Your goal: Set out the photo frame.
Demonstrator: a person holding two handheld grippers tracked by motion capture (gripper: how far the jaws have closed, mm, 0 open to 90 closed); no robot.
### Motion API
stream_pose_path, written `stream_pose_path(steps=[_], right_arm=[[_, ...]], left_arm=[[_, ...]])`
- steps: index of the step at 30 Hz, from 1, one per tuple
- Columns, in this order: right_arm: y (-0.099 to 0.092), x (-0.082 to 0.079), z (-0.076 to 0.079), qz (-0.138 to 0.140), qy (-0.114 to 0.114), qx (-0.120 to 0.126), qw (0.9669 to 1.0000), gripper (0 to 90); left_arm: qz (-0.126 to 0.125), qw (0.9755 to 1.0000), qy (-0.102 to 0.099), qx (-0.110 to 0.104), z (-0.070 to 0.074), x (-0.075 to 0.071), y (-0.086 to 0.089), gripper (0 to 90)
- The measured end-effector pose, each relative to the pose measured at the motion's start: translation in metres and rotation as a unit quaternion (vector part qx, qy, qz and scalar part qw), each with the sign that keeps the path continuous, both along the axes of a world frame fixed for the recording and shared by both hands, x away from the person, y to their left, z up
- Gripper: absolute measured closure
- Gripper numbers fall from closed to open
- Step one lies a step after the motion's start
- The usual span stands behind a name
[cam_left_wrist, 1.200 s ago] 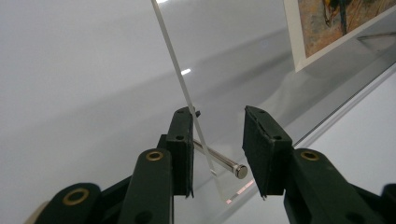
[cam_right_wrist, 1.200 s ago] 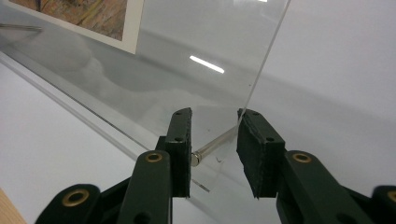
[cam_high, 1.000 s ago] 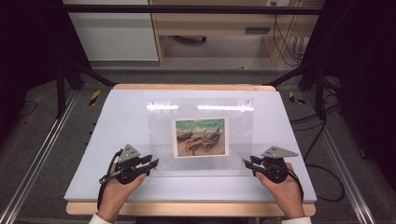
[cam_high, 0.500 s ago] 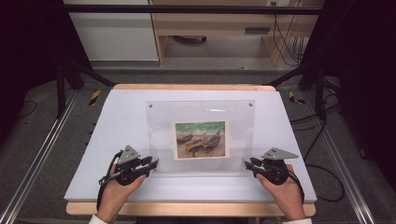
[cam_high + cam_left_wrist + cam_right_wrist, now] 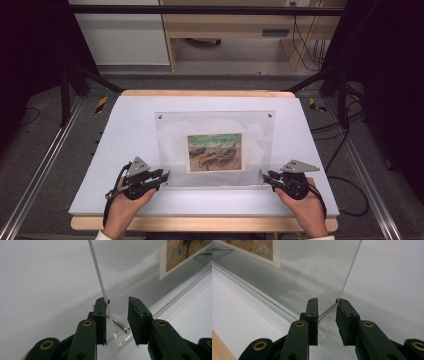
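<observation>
A clear acrylic picture frame (image 5: 215, 130) with a print of boats (image 5: 215, 152) stands on its lower edge at the middle of the white table, leaning back. My left gripper (image 5: 166, 175) is at its lower left corner. In the left gripper view its jaws (image 5: 117, 301) straddle the clear panel (image 5: 97, 270), and the metal standoff pin (image 5: 117, 325) spans from pad to pad. My right gripper (image 5: 263, 175) is at the lower right corner. There its jaws (image 5: 327, 301) clamp the pin (image 5: 327, 311) and the panel edge (image 5: 350, 267).
The white table top (image 5: 125, 130) has a wooden front edge (image 5: 200, 224). Metal rails (image 5: 45, 165) run along both sides. Cables (image 5: 345, 185) lie on the floor at the right. Yellow-black markers (image 5: 101, 103) sit near the far corners.
The bright glare along the frame's top edge has gone and the top edge sits slightly lower in the picture. Both hands have kept their places at the lower corners.
</observation>
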State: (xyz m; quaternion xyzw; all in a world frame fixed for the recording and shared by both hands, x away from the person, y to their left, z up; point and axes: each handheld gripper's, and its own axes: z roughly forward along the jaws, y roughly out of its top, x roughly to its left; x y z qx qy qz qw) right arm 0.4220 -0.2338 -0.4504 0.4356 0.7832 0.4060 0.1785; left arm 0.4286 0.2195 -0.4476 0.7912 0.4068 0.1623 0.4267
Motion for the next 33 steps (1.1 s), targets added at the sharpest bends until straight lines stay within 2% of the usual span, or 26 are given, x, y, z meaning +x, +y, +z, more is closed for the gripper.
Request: stream_pose_path(steps=[24, 33], right_arm=[[-0.0003, -0.0038, -0.0017, 0.003, 0.0, -0.008, 1.0, 72.7], [0.0004, -0.0062, -0.002, 0.001, 0.008, -0.01, 0.9999, 72.8]], left_arm=[[-0.005, 1.0, 0.001, 0.005, -0.0001, -0.0033, 0.0006, 69.0], [-0.007, 1.0, 0.002, 0.006, -0.0004, -0.0042, 0.0004, 69.0]])
